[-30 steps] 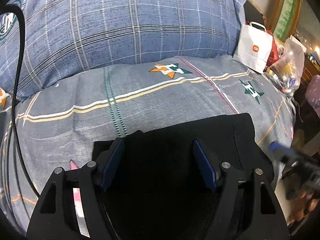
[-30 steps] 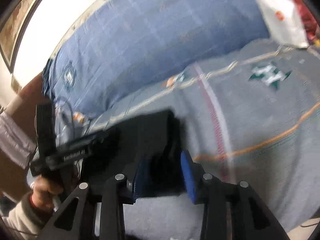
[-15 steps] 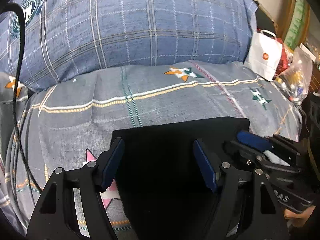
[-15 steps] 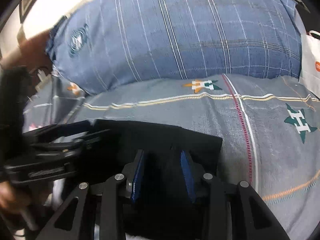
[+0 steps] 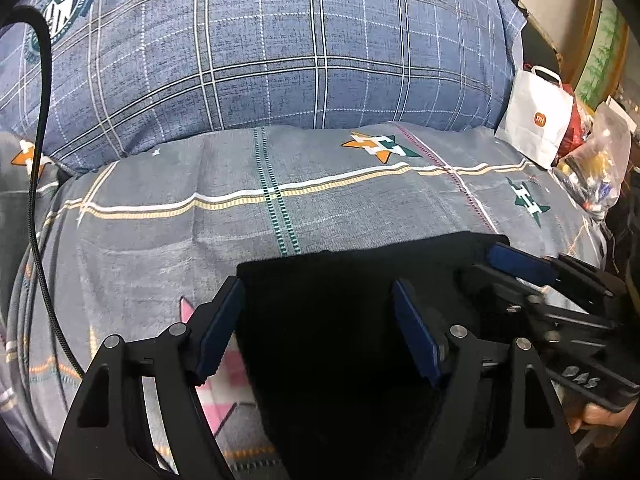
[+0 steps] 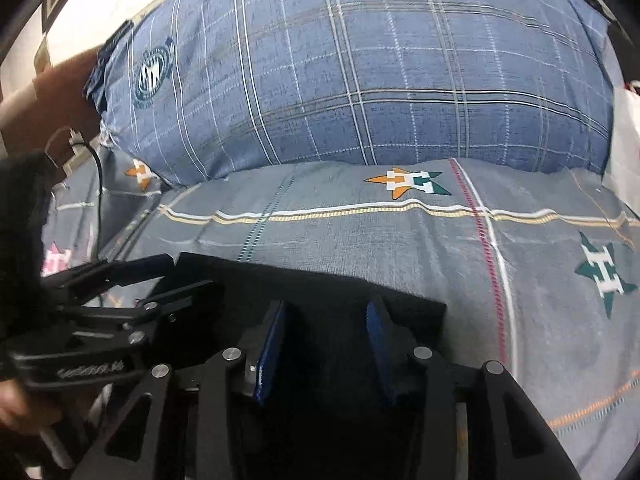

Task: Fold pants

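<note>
Black pants [image 5: 340, 280] lie folded into a flat rectangle on the grey bed sheet [image 5: 200, 220]. My left gripper [image 5: 316, 320] hovers over their left part. Its jaws are opening wide: the left finger [image 5: 218, 328] stands just outside the cloth's edge, and cloth lies between the pads without being pinched. In the right wrist view the pants [image 6: 320, 288] fill the lower middle. My right gripper [image 6: 326, 340] sits over their right part, jaws opening, with black cloth between the blue pads. Each gripper shows in the other's view: right gripper [image 5: 484, 268], left gripper [image 6: 192, 274].
A big blue plaid pillow [image 5: 280, 52] rises behind the pants. A white paper bag [image 5: 536, 120] and a clear plastic bag of goods [image 5: 600, 168] stand at the bed's right edge. A black cable [image 5: 40, 140] runs down the left. A hand [image 5: 596, 426] holds the right gripper.
My right gripper swung in from the right with a fold of the pants and settled on the stack. Both pairs of jaws have widened a little. The pants now lie flat.
</note>
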The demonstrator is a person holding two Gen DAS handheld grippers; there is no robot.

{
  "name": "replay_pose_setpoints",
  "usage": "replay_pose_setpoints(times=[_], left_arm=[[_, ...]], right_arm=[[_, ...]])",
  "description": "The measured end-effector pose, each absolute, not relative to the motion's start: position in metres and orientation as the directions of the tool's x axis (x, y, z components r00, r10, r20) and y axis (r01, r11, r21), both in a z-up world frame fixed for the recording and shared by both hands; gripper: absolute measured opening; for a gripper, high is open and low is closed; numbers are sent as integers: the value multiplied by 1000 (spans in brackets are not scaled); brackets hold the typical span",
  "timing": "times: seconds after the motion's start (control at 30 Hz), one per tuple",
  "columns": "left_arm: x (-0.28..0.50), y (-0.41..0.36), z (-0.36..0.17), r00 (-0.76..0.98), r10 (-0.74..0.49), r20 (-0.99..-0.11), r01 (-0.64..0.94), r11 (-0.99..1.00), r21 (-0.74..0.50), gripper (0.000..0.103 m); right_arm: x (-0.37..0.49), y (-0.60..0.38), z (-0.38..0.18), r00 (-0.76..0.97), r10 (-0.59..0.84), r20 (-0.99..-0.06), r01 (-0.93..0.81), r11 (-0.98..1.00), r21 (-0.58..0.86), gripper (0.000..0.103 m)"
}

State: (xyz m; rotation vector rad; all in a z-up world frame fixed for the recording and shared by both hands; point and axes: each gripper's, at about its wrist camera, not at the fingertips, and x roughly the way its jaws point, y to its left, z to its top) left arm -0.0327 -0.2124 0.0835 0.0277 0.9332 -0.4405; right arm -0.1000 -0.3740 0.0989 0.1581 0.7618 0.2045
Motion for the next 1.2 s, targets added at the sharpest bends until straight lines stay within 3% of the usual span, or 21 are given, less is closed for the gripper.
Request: replay_pose_setpoints(times=[0.3, 0.5, 0.63, 1.2], left_arm=[[-67, -206, 92, 488, -378, -786, 384, 902, -196, 76], [-76, -214, 76, 488, -333, -807, 379, 913, -147, 77], [-72, -212, 65, 474, -328, -817, 355, 920, -163, 82], [-88, -208, 80, 470, -339, -815, 347, 920, -183, 82]], right_arm=[[-153, -377, 108, 686, 227, -692, -155, 974, 166, 40], [-160, -379, 84, 647, 215, -732, -133, 977, 169, 41], [-162, -377, 75, 667, 196, -718, -127, 980, 150, 43], [-173, -383, 87, 666, 219, -713, -116, 975, 191, 45]])
